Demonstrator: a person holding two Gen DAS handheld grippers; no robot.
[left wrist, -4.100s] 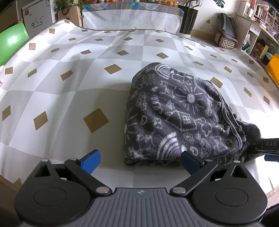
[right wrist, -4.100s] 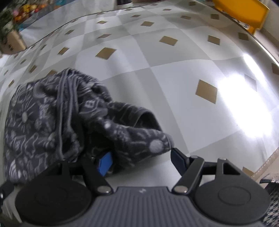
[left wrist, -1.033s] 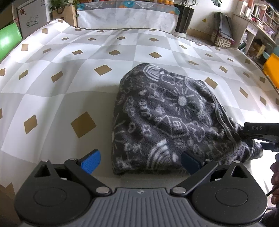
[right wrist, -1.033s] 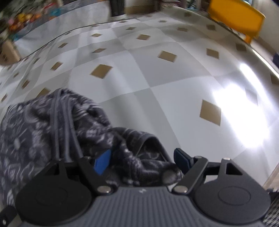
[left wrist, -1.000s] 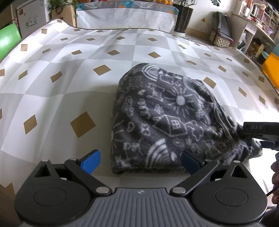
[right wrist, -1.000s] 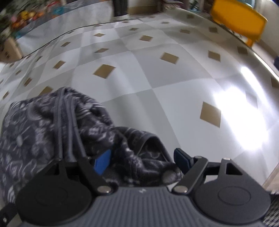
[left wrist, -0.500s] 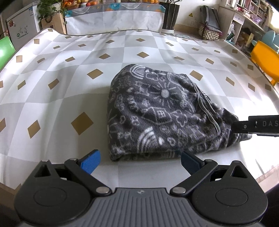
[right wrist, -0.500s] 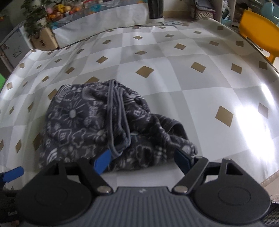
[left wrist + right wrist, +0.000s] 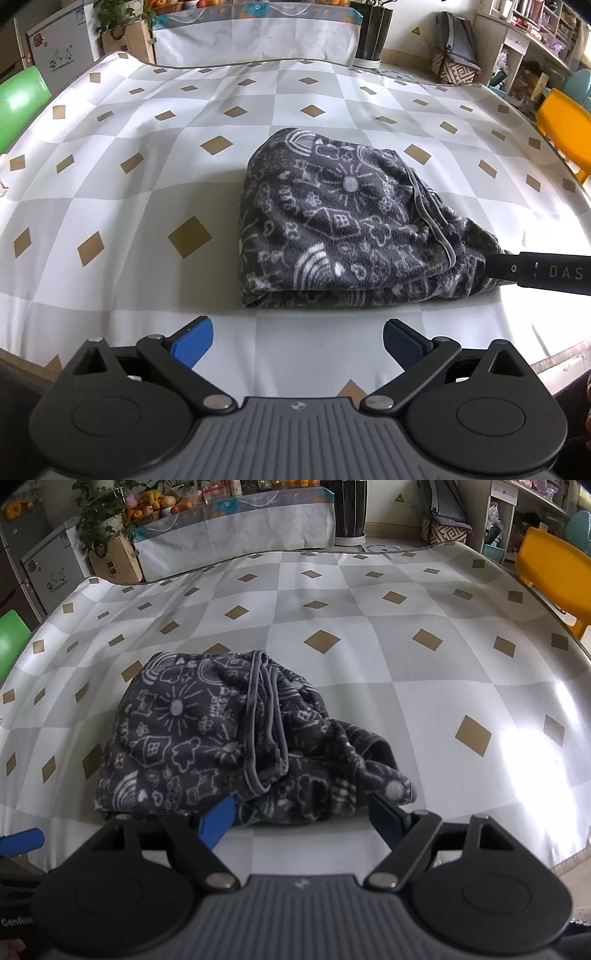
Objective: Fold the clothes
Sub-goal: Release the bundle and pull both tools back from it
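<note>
**Now both tools hang open over the bundle**

Right at centre frame, the dark patterned garment (image 9: 343, 221) lies folded on the checked table (image 9: 147, 166) (its right end is bunched). Left tool (image 9: 297, 339) gapes at lower frame, gripping nothing. Right tool (image 9: 301, 819) also spread wide, fingers just shy of the cloth's near edge.

Under the dark grey fleece garment with white doodle print (image 9: 343, 225): we cannot see its lower folded layers.
Black bar lettered "DAS" (image 9: 543, 272), right of the left gripper (image 9: 297, 341): cut off by the frame edge.
Yellow plastic chair (image 9: 554, 574), far right: partly cropped.
Shelf contents (image 9: 532, 22): too small to tell.
</note>
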